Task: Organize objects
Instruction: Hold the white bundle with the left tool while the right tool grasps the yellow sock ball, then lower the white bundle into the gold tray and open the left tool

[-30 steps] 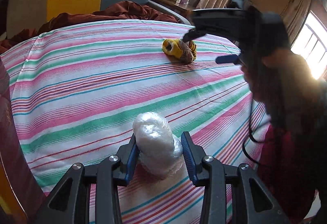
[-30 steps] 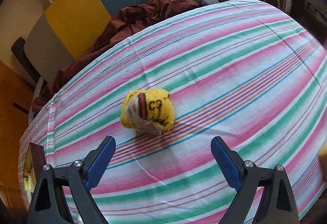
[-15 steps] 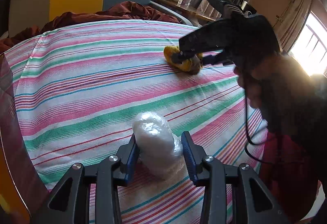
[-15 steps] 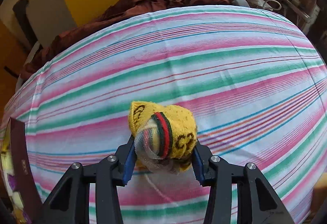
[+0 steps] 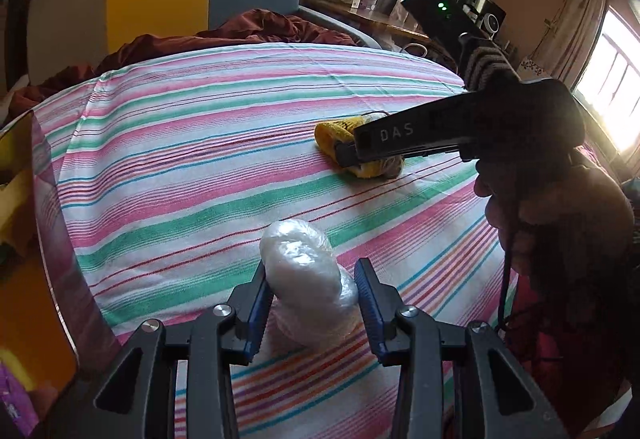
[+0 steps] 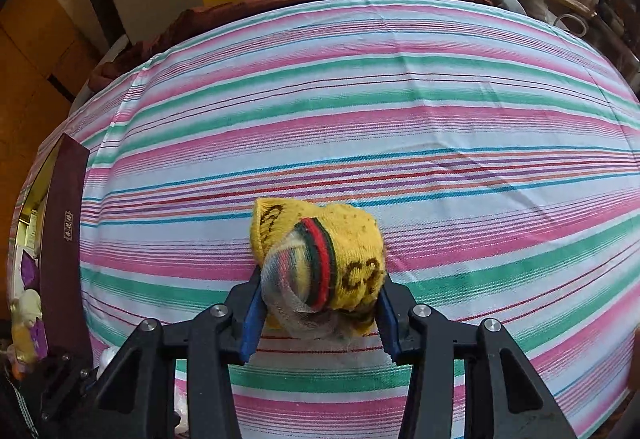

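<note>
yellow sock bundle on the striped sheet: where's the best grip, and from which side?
Across its rounded middle, from above and steeply down. The yellow sock bundle is a soft squat ball lying on the striped sheet, with no handle or edge, so pads on opposite flanks hold best. The right gripper already clamps it this way, blue pads pressed into both sides.

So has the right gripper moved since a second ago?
Yes. In the left wrist view the right gripper has come down from above the yellow sock bundle onto it, low over the striped sheet, and now clamps it.
</note>
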Available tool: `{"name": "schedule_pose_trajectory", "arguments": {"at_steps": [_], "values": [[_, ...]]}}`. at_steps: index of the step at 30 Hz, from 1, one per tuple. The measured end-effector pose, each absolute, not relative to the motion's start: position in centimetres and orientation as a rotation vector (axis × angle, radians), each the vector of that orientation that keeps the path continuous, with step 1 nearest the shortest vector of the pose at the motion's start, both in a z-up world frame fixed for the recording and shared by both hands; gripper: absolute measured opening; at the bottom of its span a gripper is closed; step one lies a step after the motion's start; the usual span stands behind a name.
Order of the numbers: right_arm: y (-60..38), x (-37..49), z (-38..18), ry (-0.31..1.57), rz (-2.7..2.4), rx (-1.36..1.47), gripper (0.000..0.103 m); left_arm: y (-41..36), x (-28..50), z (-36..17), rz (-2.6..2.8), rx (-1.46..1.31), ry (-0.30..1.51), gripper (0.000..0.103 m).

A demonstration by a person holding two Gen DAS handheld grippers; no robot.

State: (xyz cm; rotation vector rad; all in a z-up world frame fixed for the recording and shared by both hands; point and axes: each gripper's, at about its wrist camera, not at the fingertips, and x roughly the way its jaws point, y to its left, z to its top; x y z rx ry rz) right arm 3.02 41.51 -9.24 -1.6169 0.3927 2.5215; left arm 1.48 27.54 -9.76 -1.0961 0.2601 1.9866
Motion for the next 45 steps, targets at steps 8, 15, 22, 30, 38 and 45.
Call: {"name": "schedule_pose_trajectory", "arguments": {"at_steps": [8, 15, 22, 30, 38, 45], "values": [[40.9, 2.3, -9.3, 0.317, 2.528, -1.610, 0.048, 26.4, 2.6, -8.0, 2.028, -1.038, 0.285, 0.040], [40.5, 1.9, -9.5, 0.251, 2.538, -1.607, 0.049, 24.6, 3.3, -5.7, 2.071, -0.981, 0.280, 0.041], [40.1, 1.6, -9.8, 0.216, 2.548, -1.599, 0.049, 21.8, 3.0, -3.6, 2.135, -0.952, 0.227, 0.041], [39.9, 1.5, -9.8, 0.204, 2.550, -1.592, 0.049, 17.2, 0.8, -2.5, 2.228, -0.971, 0.124, 0.041], [39.5, 1.3, -10.0, 0.169, 2.546, -1.590, 0.049, 6.2, -4.8, -2.7, 2.459, -1.093, -0.159, 0.040], [39.4, 0.9, -10.1, 0.158, 2.544, -1.595, 0.049, 2.2, -8.0, -4.5, 2.506, -1.199, -0.277, 0.040]]}}
